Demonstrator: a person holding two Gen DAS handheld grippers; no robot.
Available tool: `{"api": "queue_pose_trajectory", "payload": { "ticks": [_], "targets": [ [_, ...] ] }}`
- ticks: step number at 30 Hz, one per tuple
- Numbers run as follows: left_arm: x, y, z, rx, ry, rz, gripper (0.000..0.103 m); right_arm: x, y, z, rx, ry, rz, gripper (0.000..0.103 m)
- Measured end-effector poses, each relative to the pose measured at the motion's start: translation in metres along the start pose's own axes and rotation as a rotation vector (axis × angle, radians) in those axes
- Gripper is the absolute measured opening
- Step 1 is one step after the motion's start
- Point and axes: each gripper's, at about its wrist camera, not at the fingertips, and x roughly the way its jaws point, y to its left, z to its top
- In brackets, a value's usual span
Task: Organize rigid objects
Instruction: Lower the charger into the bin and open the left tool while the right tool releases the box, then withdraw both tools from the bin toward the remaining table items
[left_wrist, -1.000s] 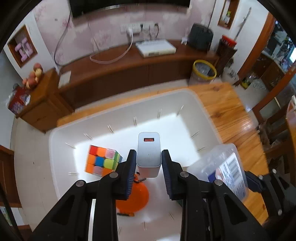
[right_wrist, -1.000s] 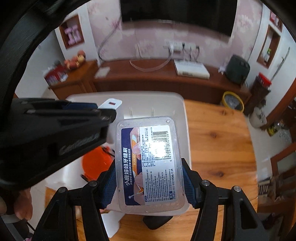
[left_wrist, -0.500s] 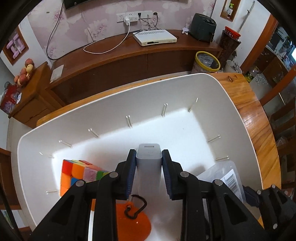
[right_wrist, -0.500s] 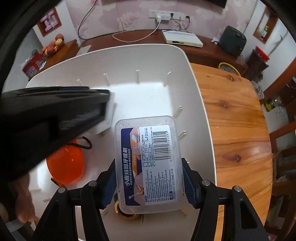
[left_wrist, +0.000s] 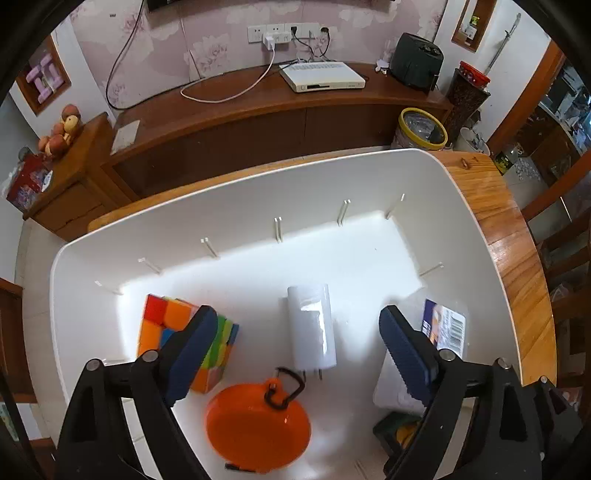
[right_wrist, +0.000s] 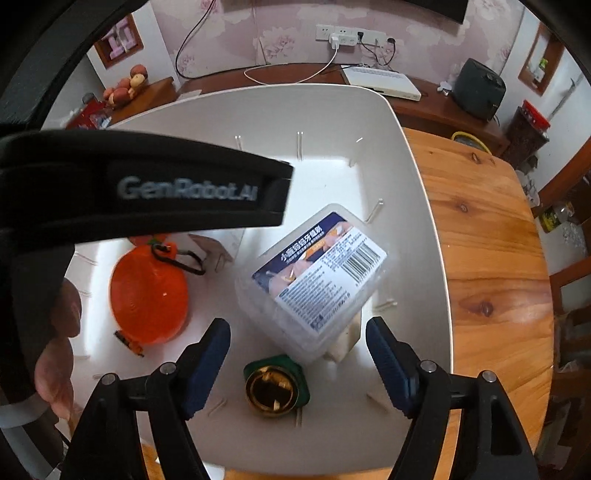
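Note:
A large white bin (left_wrist: 258, 192) (right_wrist: 424, 192) sits on the wooden table. In it lie a white charger (left_wrist: 312, 326), a colourful puzzle cube (left_wrist: 170, 321), an orange round case (left_wrist: 258, 428) (right_wrist: 149, 293) with a black clip, a clear labelled plastic box (right_wrist: 319, 278) (left_wrist: 443, 326) and a green and gold object (right_wrist: 275, 386). My left gripper (left_wrist: 299, 350) is open above the charger, which lies loose between the fingers. My right gripper (right_wrist: 297, 365) is open above the tilted plastic box and holds nothing.
The wooden table (right_wrist: 491, 251) extends to the right of the bin. A dark sideboard (left_wrist: 258, 110) with a white set-top box stands behind. The left gripper's body (right_wrist: 140, 192) crosses the left of the right wrist view.
Both grippers have opened. The charger has dropped flat onto the bin floor, and the plastic box has dropped tilted into the bin. Both grippers have lowered towards the bin.

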Motion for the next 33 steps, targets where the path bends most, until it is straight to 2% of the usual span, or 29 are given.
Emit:
{"api": "queue_pose_trajectory", "payload": {
  "ticks": [13, 20, 33],
  "targets": [
    [-0.065, 0.014, -0.027, -0.064, -0.059, -0.043, 0.093, -0.059, -0.007, -0.019, 0.021, -0.114, 0.057, 0.077],
    [-0.109, 0.017, -0.045, -0.083, -0.108, -0.008, 0.093, -0.087, -0.016, -0.038, 0.017, -0.16, 0.08, 0.077],
    [-0.218, 0.025, -0.099, -0.14, -0.226, 0.03, 0.093, -0.161, -0.03, -0.095, -0.055, -0.272, 0.087, 0.077]
  ]
}}
